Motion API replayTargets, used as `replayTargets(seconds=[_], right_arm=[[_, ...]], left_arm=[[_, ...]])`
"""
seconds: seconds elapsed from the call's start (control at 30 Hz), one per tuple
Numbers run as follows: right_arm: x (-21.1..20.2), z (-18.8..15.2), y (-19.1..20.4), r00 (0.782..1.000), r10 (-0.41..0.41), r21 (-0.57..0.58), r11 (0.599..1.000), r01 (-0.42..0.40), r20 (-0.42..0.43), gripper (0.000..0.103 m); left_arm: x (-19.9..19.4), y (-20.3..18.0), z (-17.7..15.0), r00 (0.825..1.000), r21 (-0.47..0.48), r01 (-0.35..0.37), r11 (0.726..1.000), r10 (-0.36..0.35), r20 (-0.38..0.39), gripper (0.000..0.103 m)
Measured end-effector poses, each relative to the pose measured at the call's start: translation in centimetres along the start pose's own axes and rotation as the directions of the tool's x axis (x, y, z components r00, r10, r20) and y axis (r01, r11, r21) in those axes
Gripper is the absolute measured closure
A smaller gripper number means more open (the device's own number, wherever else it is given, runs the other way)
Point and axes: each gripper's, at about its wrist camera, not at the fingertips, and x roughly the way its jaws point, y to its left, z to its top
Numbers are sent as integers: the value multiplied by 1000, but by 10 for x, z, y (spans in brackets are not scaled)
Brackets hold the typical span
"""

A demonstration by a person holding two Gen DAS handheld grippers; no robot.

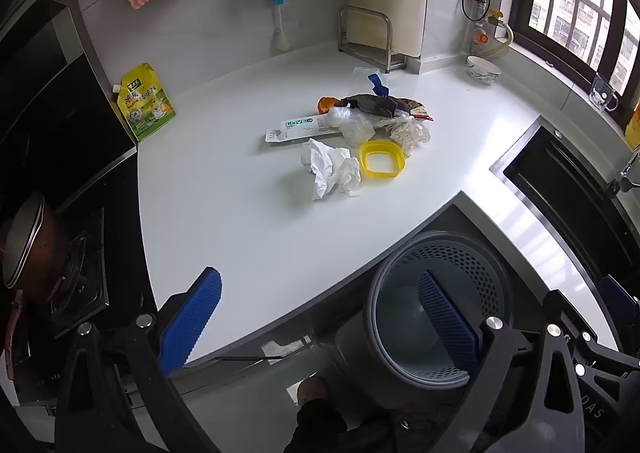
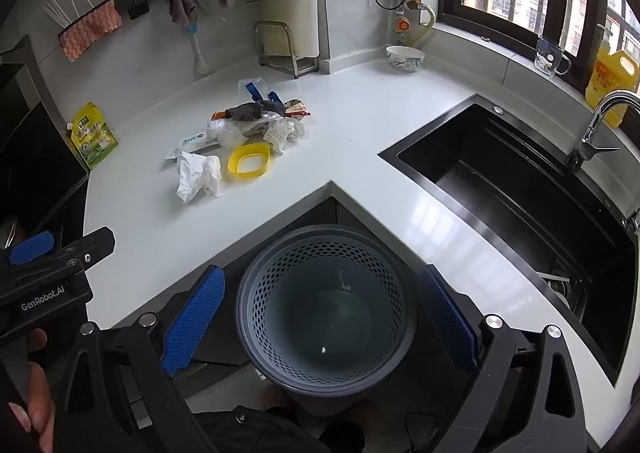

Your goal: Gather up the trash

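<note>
A pile of trash lies on the white counter (image 1: 224,221): a crumpled tissue (image 1: 330,169) (image 2: 198,175), a yellow plastic ring (image 1: 381,159) (image 2: 248,161), a flat white box (image 1: 296,127), clear plastic bags (image 1: 354,125), crumpled paper (image 1: 408,133) and a dark rag (image 1: 372,103). A grey perforated bin (image 1: 452,257) (image 2: 320,253) stands below the counter's inner corner, holding only small scraps. My left gripper (image 1: 320,273) is open over the counter's front edge, nothing between its fingers. My right gripper (image 2: 320,273) is open above the bin, its blue pads (image 2: 192,317) either side of the rim, apart from it.
A black sink (image 2: 520,193) with a faucet (image 2: 600,121) is on the right. A bowl (image 2: 405,57), a metal rack (image 2: 286,49), a glass mug (image 2: 550,55) and a yellow bottle (image 2: 612,77) stand at the back. A yellow-green pouch (image 1: 146,107) leans beside the stove, where a pan (image 1: 32,245) sits.
</note>
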Motion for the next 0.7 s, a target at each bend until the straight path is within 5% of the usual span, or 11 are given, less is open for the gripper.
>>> replayTargets(seconds=[0.7], right_arm=[[1,2,2,1000,4,0,1000,-4,4,10]], left_arm=[[0,3,2,1000,-2,1,1000,-1,4,6]])
